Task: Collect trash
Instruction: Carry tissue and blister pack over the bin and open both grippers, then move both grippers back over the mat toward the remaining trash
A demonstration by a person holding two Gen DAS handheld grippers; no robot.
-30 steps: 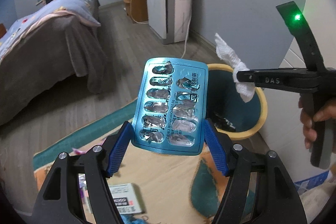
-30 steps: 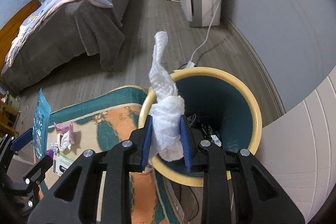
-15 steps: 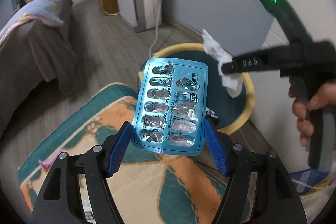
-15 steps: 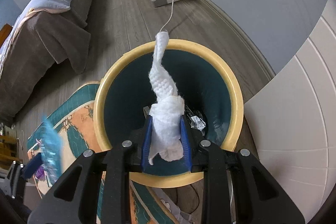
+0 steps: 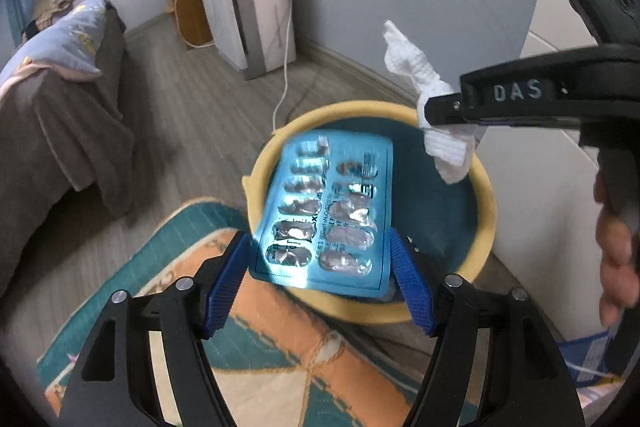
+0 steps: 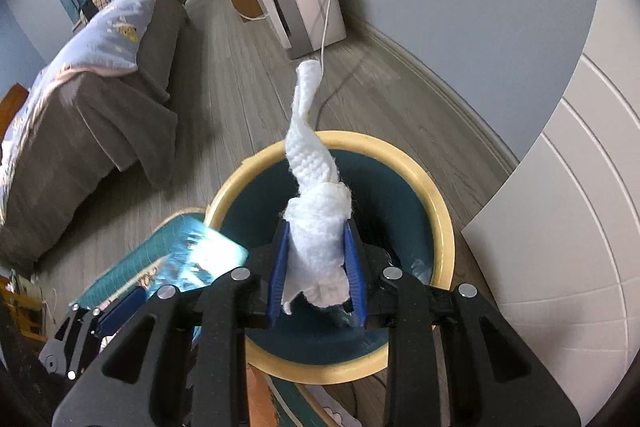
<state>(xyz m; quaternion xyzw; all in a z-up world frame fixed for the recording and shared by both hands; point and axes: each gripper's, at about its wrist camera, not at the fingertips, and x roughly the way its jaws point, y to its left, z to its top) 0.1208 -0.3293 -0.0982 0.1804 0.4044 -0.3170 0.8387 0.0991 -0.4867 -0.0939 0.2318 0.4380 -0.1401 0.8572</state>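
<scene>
Grippers tilted down over bin (image 6: 440, 223), clamping tissue (image 6: 318, 223), blister pack (image 5: 328, 211)

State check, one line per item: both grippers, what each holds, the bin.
left gripper: shut on the blister pack, over the bin's near rim.
blister pack: blue, pockets emptied, foil torn, held by its side edges.
right gripper: shut on the tissue, above the bin.
tissue: white, crumpled, twisted tail sticking up.
bin: yellow rim, teal inside, open, some trash at the bottom.
</scene>
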